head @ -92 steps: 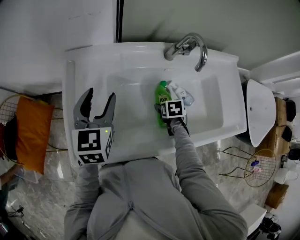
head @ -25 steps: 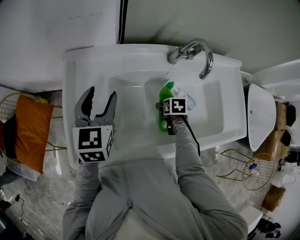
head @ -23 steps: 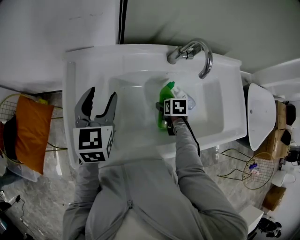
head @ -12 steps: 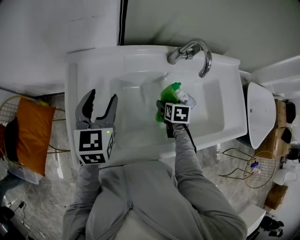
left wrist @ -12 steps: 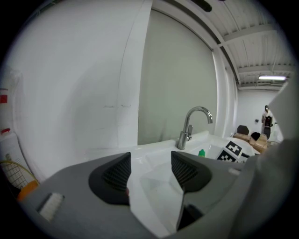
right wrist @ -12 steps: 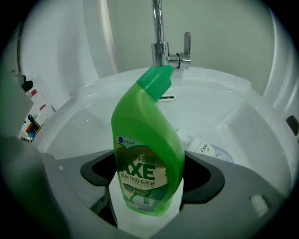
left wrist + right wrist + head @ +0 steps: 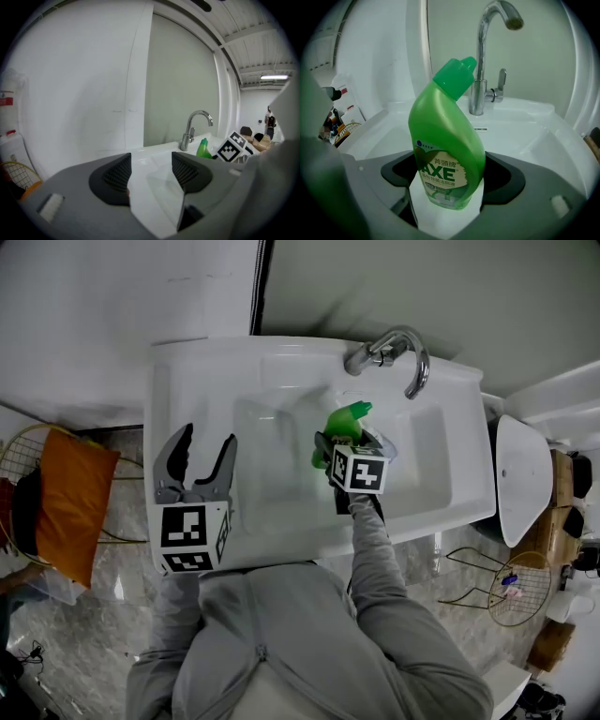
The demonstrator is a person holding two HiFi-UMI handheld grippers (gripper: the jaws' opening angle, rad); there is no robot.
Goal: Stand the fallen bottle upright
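Note:
My right gripper (image 7: 451, 182) is shut on the lower body of the green bottle (image 7: 447, 136), whose white "AXE" label faces the camera and whose green cap tilts up toward the tap. In the head view the green bottle (image 7: 341, 424) hangs over the middle of the white sink (image 7: 281, 371), lifted off the basin, with the right gripper (image 7: 336, 444) beneath it. My left gripper (image 7: 203, 441) stands open and holds nothing over the sink's left side. From the left gripper view, its jaws (image 7: 150, 174) frame the basin, with the bottle (image 7: 203, 148) far right.
A chrome tap (image 7: 394, 348) rises at the sink's back edge, close behind the bottle. A clear bottle (image 7: 381, 442) lies in the basin to the right. A white rounded fixture (image 7: 521, 479) stands to the right, an orange cushion (image 7: 64, 507) on the left floor.
The right gripper has risen with the green bottle, tipping it from lying flat in the basin to nearly upright. The left gripper has hardly shifted.

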